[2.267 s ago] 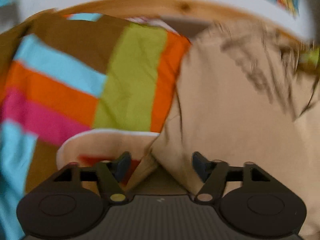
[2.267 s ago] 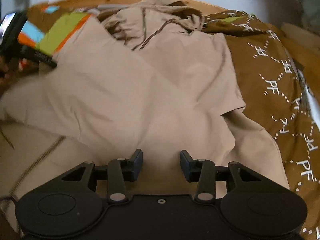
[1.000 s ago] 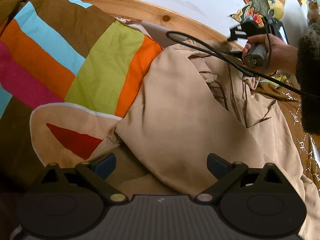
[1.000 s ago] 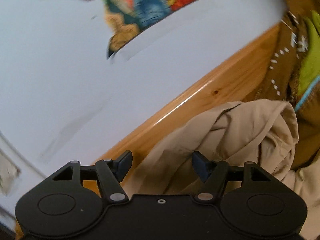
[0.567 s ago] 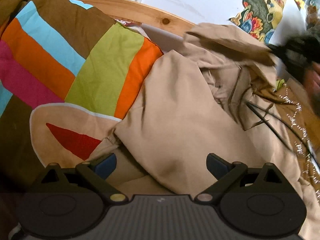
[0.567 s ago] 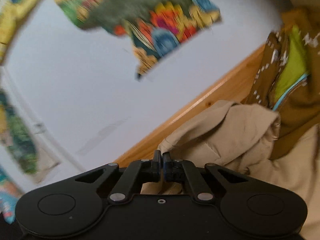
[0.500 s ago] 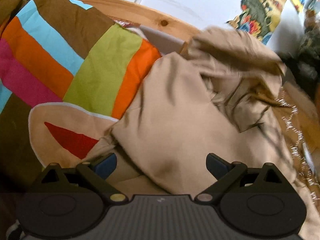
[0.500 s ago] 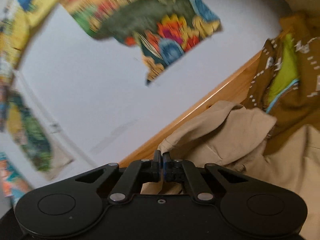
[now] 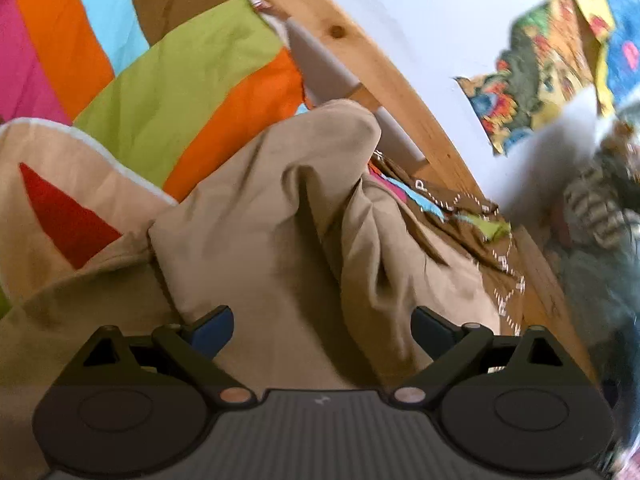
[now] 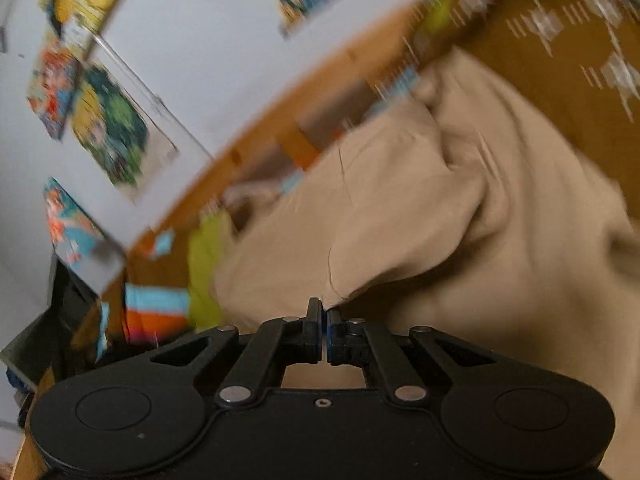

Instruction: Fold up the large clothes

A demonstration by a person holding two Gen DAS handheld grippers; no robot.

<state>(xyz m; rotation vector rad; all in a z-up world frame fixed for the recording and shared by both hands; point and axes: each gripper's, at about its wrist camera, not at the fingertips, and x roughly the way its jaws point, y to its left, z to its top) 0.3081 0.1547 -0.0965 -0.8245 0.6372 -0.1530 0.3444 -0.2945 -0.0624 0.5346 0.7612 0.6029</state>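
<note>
A large beige garment [image 9: 280, 224] lies crumpled on the bed, over a striped quilt [image 9: 168, 92]. My left gripper [image 9: 322, 326] is open, low over the garment, its jaws wide apart with beige cloth between them. In the right wrist view my right gripper [image 10: 324, 316] is shut on a pinch of the beige garment [image 10: 420, 216] and holds a fold of it up. That view is motion-blurred.
A wooden bed rail [image 9: 384, 80] runs along the white wall [image 9: 420, 12] with colourful posters [image 9: 532, 60]. A brown patterned cover [image 10: 560, 40] lies on the right of the bed. A blurred dark, furry shape [image 9: 600, 240] is at the right edge.
My right gripper has swung with the pinched cloth, so the raised hood part now lies folded down over the garment. My left gripper tilted and stays open.
</note>
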